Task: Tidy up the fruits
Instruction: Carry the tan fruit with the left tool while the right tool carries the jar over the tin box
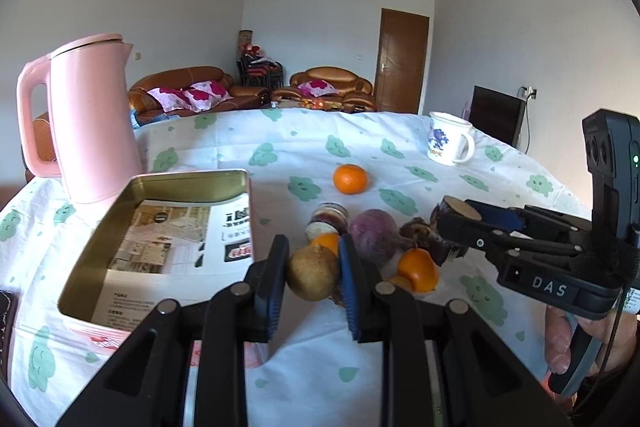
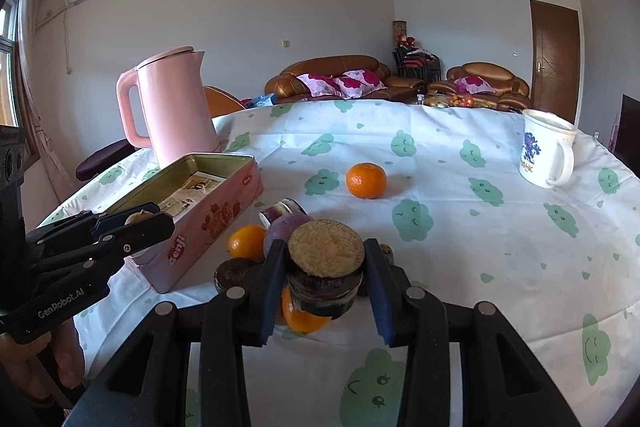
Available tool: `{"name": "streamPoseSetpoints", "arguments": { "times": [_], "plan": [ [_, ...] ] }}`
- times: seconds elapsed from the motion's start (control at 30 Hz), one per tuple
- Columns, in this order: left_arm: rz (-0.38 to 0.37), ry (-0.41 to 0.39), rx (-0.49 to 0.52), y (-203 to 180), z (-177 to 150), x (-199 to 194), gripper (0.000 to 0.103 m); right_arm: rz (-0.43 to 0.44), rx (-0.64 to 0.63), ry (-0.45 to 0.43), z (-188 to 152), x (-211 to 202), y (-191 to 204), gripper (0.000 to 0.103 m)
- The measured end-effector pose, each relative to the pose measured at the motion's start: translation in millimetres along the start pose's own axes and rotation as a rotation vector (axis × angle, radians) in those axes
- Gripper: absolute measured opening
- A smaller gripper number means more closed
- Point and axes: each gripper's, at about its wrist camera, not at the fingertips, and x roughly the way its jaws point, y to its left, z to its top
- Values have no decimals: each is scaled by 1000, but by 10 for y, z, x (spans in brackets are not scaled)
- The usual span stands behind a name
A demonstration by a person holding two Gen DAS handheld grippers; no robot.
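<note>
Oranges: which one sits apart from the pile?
The whole orange farther back on the cloth, alone; the other oranges sit in the pile by the pink tin.

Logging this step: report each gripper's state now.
Left gripper: shut on a brownish round fruit.
Right gripper: shut on a dark cut chunk.

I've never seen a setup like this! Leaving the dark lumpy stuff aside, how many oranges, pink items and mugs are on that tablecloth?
Oranges: 3
Pink items, kettle and tin: 2
White mugs: 1
Total: 6
</note>
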Motion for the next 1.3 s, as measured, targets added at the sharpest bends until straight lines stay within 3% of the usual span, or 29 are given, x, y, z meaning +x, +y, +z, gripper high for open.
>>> {"name": "streamPoseSetpoints", "arguments": {
  "times": [1.3],
  "plan": [
    [134, -18, -80, 693, 148, -35, 26, 132, -183, -50, 660, 257, 891, 40]
  ]
}}
